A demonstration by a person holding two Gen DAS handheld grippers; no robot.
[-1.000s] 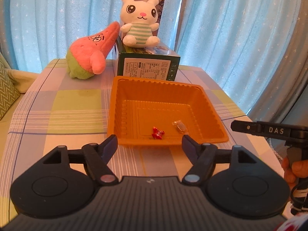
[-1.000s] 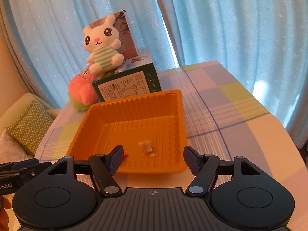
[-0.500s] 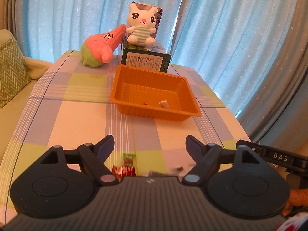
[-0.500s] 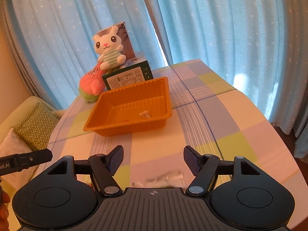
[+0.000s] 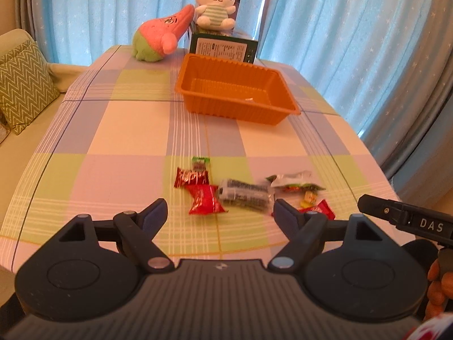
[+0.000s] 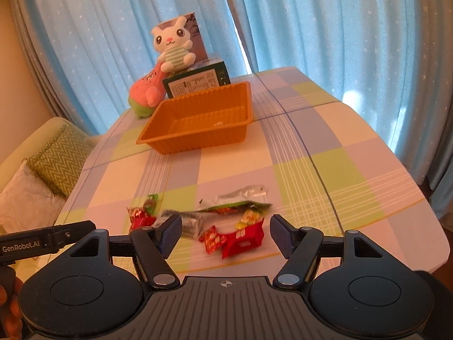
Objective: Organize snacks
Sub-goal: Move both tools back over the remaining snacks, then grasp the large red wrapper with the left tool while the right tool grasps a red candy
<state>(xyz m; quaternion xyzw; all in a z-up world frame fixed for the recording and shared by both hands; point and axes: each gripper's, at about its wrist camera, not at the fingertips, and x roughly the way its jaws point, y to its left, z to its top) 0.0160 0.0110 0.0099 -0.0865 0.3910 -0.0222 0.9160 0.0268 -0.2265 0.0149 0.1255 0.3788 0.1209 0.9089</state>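
Several snack packets lie in a loose cluster near the table's front edge: red wrappers (image 5: 204, 199) (image 6: 240, 239), a dark silver packet (image 5: 245, 194) (image 6: 188, 222) and a silver-green packet (image 5: 294, 182) (image 6: 237, 202). An orange tray (image 5: 235, 107) (image 6: 198, 138) stands farther back with a small pale item inside. My left gripper (image 5: 219, 215) is open and empty, just short of the red wrapper. My right gripper (image 6: 225, 233) is open and empty, its fingers either side of the red wrappers.
Behind the tray stand a dark green box (image 5: 223, 49) (image 6: 198, 83) with a white bunny plush (image 5: 216, 2) (image 6: 172, 46) on top, and a pink-green plush (image 5: 161, 38) (image 6: 145, 95). A sofa with a zigzag cushion (image 5: 24, 82) (image 6: 56, 158) is to the left. Blue curtains hang behind.
Both grippers have pulled back from the orange tray toward the table's front edge. The snack cluster has come into view in front of them. Both remain open.
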